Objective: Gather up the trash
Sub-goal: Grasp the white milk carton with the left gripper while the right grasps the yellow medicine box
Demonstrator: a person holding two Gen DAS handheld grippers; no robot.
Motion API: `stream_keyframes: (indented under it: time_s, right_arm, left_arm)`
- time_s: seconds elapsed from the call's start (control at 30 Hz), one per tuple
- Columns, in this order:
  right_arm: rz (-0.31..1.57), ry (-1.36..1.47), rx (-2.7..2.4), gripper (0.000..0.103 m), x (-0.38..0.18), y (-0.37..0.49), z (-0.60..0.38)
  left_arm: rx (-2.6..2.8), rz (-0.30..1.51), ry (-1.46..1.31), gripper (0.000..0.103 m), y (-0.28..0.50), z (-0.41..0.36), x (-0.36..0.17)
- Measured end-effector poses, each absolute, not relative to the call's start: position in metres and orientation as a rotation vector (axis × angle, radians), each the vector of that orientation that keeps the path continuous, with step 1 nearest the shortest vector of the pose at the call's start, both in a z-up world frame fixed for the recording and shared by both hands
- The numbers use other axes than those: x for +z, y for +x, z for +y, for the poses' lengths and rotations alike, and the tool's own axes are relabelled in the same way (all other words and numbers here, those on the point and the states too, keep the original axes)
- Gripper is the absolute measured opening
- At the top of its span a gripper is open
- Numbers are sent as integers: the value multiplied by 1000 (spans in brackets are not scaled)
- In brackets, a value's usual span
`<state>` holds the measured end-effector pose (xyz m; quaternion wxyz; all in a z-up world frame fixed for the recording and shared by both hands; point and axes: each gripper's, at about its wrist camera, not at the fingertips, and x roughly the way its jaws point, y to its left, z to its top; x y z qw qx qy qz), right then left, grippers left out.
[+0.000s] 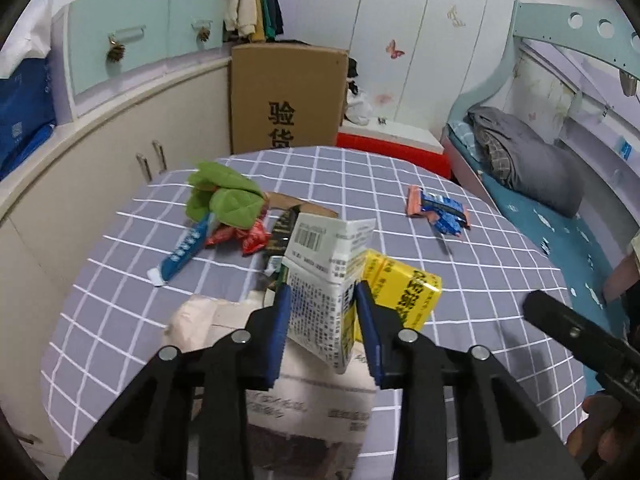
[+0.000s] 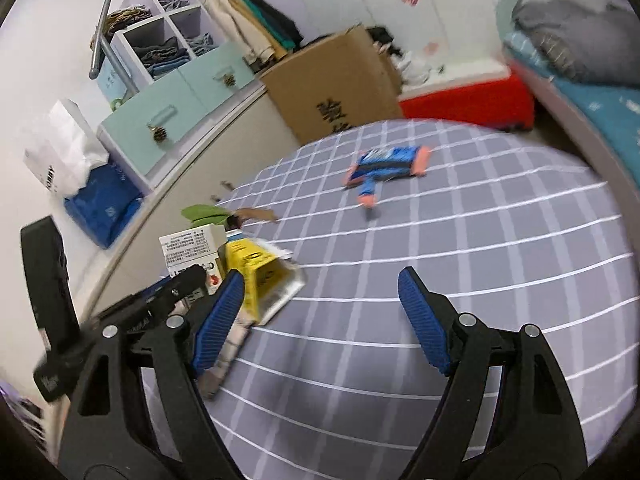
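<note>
From the left wrist view, the left gripper (image 1: 322, 316) has its jaws pinched on a white carton (image 1: 326, 280), which stands tilted between the blue pads, lifted a little over a paper bag (image 1: 304, 396) that lies right under the jaws. Just right of the jaws a yellow box (image 1: 408, 292) leans against the carton. Ahead and to the left of the jaws lies a loose heap: a green cloth (image 1: 224, 196), a red wrapper (image 1: 240, 238), a blue tube-like packet (image 1: 184, 250) and a dark wrapper (image 1: 284, 230). Ahead and to the right, well apart, sits a blue and orange wrapper (image 1: 438, 210) on the checked bench (image 1: 460, 360).

As I judge it, the carton is meant for the bag below; the grip looks shallow and off-centre, so it wants lowering slowly over the bag's mouth before the jaws part, minding that the yellow box does not topple.

The carton shows a barcode and dense small print I cannot read. A cardboard box (image 1: 288, 100) beyond the bench bears large black characters, "验货".

From the right wrist view, the right gripper (image 2: 320, 300) hangs over bare bench with its jaws wide and nothing between them. The yellow box (image 2: 260, 280) touches the left jaw's outer side, the carton (image 2: 188, 248) behind it. The blue and orange wrapper (image 2: 390, 166) lies far ahead, a fair next pick. This view is blurred, so no print is legible.
</note>
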<state>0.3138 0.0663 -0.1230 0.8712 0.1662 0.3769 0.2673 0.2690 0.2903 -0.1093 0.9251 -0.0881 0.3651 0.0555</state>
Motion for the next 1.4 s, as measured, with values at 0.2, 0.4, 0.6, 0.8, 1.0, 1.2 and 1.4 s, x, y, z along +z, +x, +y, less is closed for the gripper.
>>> stream_keyframes:
  time_s: [0.2, 0.4, 0.6, 0.8, 1.0, 1.2, 1.4]
  right_arm:
    - [843, 381, 610, 78, -134, 323, 97]
    - [884, 439, 654, 72, -141, 332, 118]
    - [954, 492, 714, 43, -153, 344, 138]
    - [930, 499, 793, 4, -149, 339, 138]
    - [787, 451, 805, 3, -114, 313, 107]
    - [728, 480, 777, 3, -100, 300, 62]
    - [694, 525, 742, 3, -100, 287, 17]
  left_arm:
    - [135, 702, -214, 29, 252, 304, -106]
    - [166, 652, -218, 29, 236, 308, -94]
    - [173, 636, -225, 29, 229, 311, -89]
    - [173, 619, -221, 29, 221, 306, -80]
    - [117, 588, -253, 29, 211, 295, -61]
    - [52, 597, -254, 29, 213, 265, -53]
    - [-15, 623, -225, 29, 215, 219, -52]
